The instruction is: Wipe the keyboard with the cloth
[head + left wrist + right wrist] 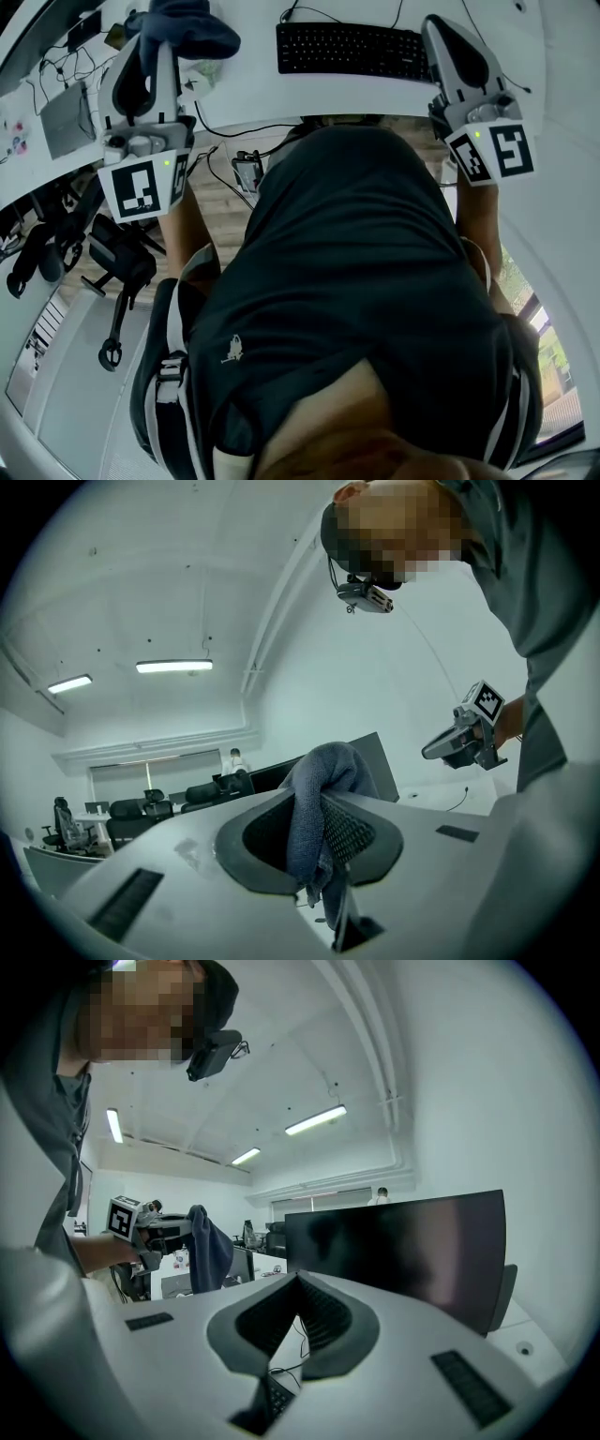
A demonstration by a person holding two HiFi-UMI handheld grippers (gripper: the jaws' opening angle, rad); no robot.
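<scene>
The black keyboard (347, 49) lies on the white desk (253, 89) at the top middle of the head view. My left gripper (155, 47) is held up to the left of it, shut on a dark blue cloth (183, 28) that drapes over its tips. In the left gripper view the cloth (314, 808) hangs pinched between the jaws. My right gripper (436, 26) hovers at the keyboard's right end, with its jaws closed tip to tip and nothing in them. Through the gap below those jaws a strip of the keyboard (267, 1401) shows.
A dark monitor (403, 1251) stands behind the keyboard. Cables (225, 141) run off the desk's front edge. A laptop (66, 117) and small items sit on the desk at left. A black office chair (117, 262) stands on the floor at left. My torso fills the middle of the head view.
</scene>
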